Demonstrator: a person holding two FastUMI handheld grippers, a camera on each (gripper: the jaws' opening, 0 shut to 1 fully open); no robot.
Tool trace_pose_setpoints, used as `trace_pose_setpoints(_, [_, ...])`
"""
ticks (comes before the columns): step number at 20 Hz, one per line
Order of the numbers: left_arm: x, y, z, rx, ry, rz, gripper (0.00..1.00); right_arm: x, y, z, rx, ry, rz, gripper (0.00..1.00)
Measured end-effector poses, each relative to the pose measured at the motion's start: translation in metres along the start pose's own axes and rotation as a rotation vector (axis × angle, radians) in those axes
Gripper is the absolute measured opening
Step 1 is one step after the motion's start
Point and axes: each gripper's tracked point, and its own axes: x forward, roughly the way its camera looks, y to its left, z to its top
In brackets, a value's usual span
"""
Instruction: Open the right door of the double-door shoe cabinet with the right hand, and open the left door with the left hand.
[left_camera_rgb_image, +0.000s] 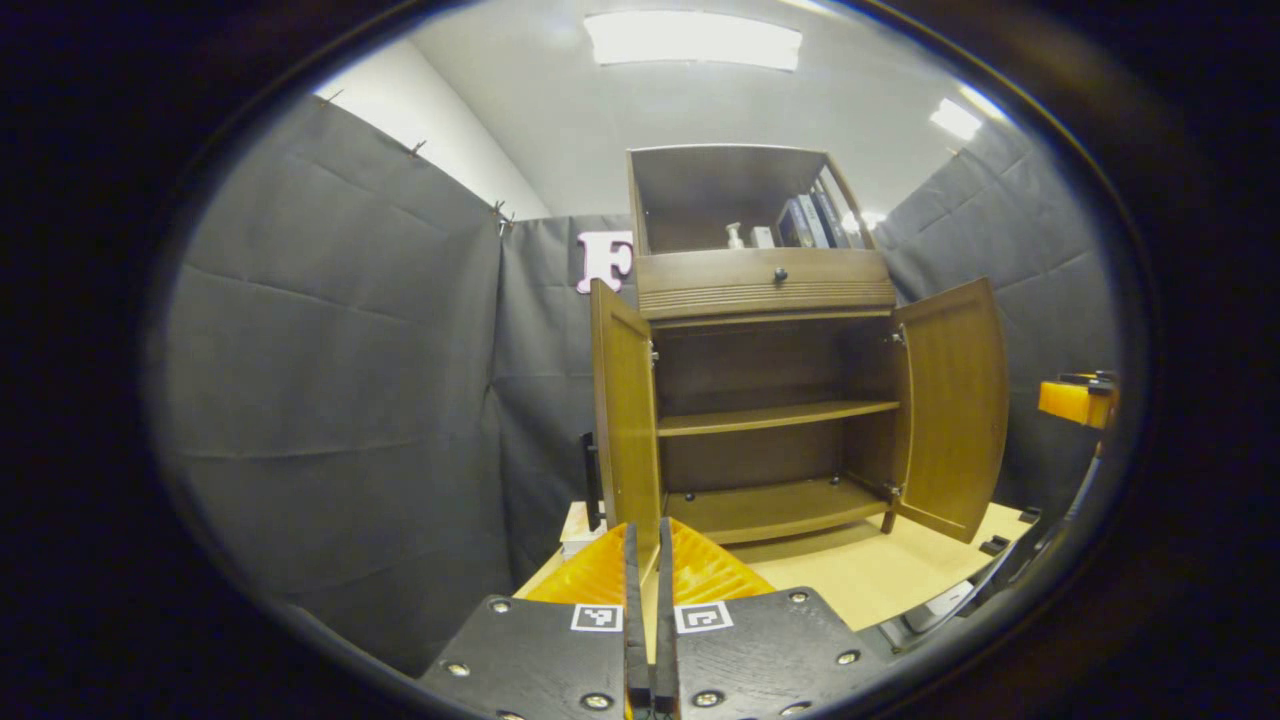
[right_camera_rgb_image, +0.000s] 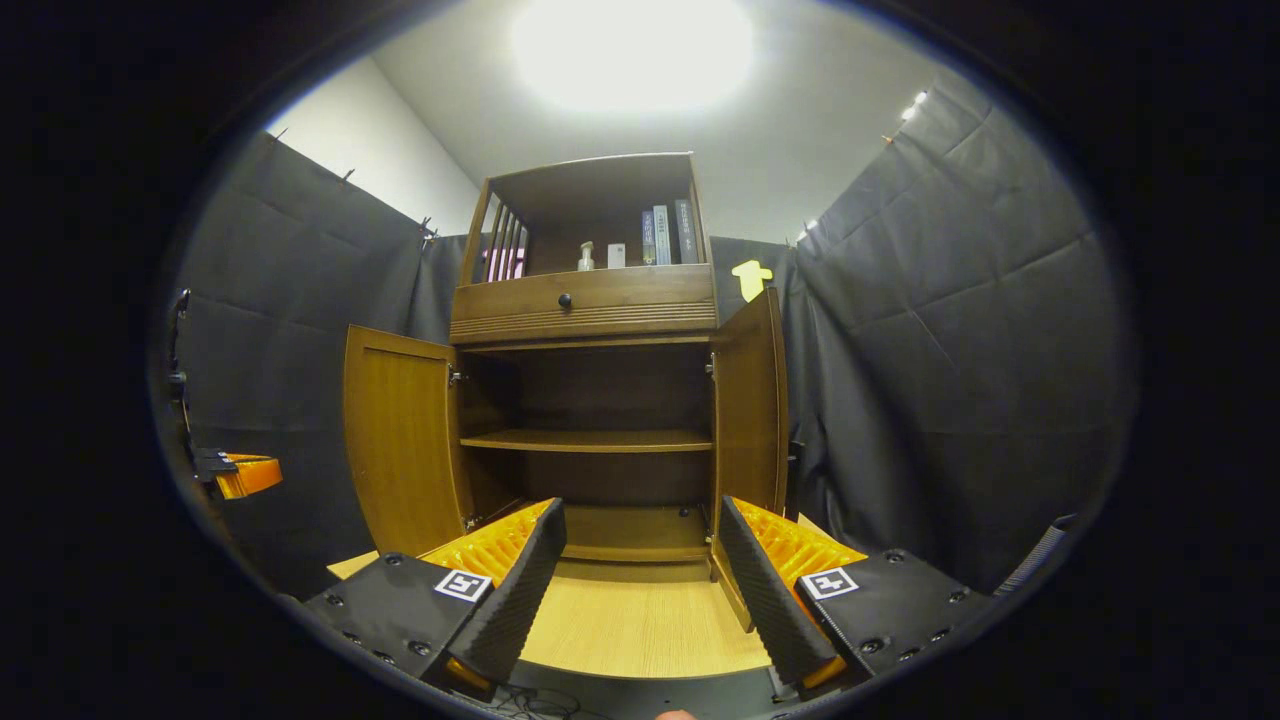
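Left gripper view has the shoe cabinet (left_camera_rgb_image: 765, 340) dead ahead with both doors swung open. The left door (left_camera_rgb_image: 625, 430) stands edge-on right in front of the left gripper (left_camera_rgb_image: 650, 600), whose two fingers are pinched nearly together with the door's lower edge running down into the thin gap between them. Whether both fingers actually press on the wood, I can't tell from this angle. The right door (left_camera_rgb_image: 950, 400) hangs wide open on the far side, and the other gripper's tip (left_camera_rgb_image: 1078, 400) pokes in at the right edge, well apart from that door.

Right gripper view: same cabinet, seen more square on. The right gripper (right_camera_rgb_image: 640, 590) has its jaws spread wide, nothing between them, and the right door's bottom edge sits just beside its right-hand finger (right_camera_rgb_image: 770, 590). Inside, a middle shelf (right_camera_rgb_image: 590, 440) and a bottom board, both bare. Above the doors there's a drawer (right_camera_rgb_image: 585, 300) with a dark knob, and the open top holds a few books (right_camera_rgb_image: 665, 235) and a small bottle (right_camera_rgb_image: 586, 256). The cabinet sits on a pale wooden platform (right_camera_rgb_image: 640, 625).
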Motion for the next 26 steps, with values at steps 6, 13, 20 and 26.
trace_pose_setpoints(6, [-0.009,-0.005,0.013,0.003,-0.020,-0.014,0.11,-0.005,-0.002,0.001,0.002,-0.007,-0.007,0.96])
trace_pose_setpoints(13, [-0.011,-0.012,0.017,0.009,-0.022,-0.022,0.48,-0.013,-0.007,0.002,0.009,-0.006,-0.017,0.96])
trace_pose_setpoints(20, [-0.015,-0.009,0.024,0.001,-0.043,-0.013,0.88,-0.013,-0.012,0.002,0.011,-0.009,-0.021,0.96])
trace_pose_setpoints(26, [-0.017,-0.004,0.023,-0.006,-0.049,0.015,0.96,-0.013,-0.012,0.000,0.012,-0.003,-0.021,0.96])
